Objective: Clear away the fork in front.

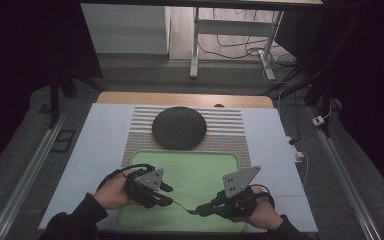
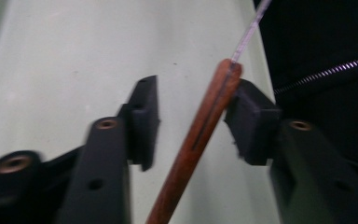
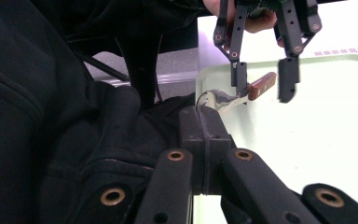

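Observation:
A utensil (image 1: 180, 205) with a brown wooden handle (image 2: 182, 172) and a thin metal stem (image 2: 251, 28) hangs just above the near part of the pale green tray (image 1: 195, 165). My right gripper (image 3: 205, 121) is shut on its metal end (image 3: 219, 99); which kind of head it has I cannot make out. My left gripper (image 2: 198, 116) straddles the wooden handle: one pad (image 2: 251, 121) touches it, the other pad (image 2: 144, 116) stands apart with a gap. From above, the left gripper (image 1: 167, 195) and the right gripper (image 1: 202, 210) face each other over the tray's front half.
A dark round disc (image 1: 179, 127) lies on a striped mat (image 1: 230, 125) beyond the tray. A light sheet (image 1: 95, 150) covers the table. The person's dark zipped jacket (image 3: 74, 140) is close behind the tray's near edge.

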The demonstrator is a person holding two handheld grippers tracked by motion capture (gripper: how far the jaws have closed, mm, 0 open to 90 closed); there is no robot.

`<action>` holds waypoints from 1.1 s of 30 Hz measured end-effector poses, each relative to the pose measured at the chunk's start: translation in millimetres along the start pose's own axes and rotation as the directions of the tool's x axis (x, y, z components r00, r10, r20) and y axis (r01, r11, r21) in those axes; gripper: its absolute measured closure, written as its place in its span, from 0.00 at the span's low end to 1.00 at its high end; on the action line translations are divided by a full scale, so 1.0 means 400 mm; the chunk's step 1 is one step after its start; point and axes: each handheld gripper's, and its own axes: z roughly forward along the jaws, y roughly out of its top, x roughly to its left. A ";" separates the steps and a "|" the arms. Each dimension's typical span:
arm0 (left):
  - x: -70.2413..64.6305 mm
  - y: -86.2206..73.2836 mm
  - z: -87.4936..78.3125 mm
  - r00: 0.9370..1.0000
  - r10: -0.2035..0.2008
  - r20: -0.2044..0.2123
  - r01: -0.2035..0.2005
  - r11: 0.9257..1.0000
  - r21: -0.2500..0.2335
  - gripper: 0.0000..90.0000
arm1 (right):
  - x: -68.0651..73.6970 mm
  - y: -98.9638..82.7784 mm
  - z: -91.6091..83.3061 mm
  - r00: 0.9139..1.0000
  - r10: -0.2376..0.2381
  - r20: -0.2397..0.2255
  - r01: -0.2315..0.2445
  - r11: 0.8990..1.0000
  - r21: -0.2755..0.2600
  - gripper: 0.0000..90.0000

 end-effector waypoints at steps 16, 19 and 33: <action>-0.030 0.013 0.020 0.992 0.115 0.060 -0.118 0.992 0.051 0.88 | -0.014 -0.009 0.000 0.999 0.033 -0.017 -0.033 0.999 -0.007 0.96; -0.029 0.014 0.019 0.995 0.078 0.055 -0.081 0.995 0.056 0.89 | -0.021 -0.013 -0.007 0.997 0.059 0.042 -0.059 0.998 -0.021 0.90; -0.032 -0.006 0.000 0.979 -0.198 -0.058 0.203 0.973 0.111 0.89 | -0.016 -0.047 -0.061 0.926 0.139 0.350 -0.126 0.990 -0.058 0.54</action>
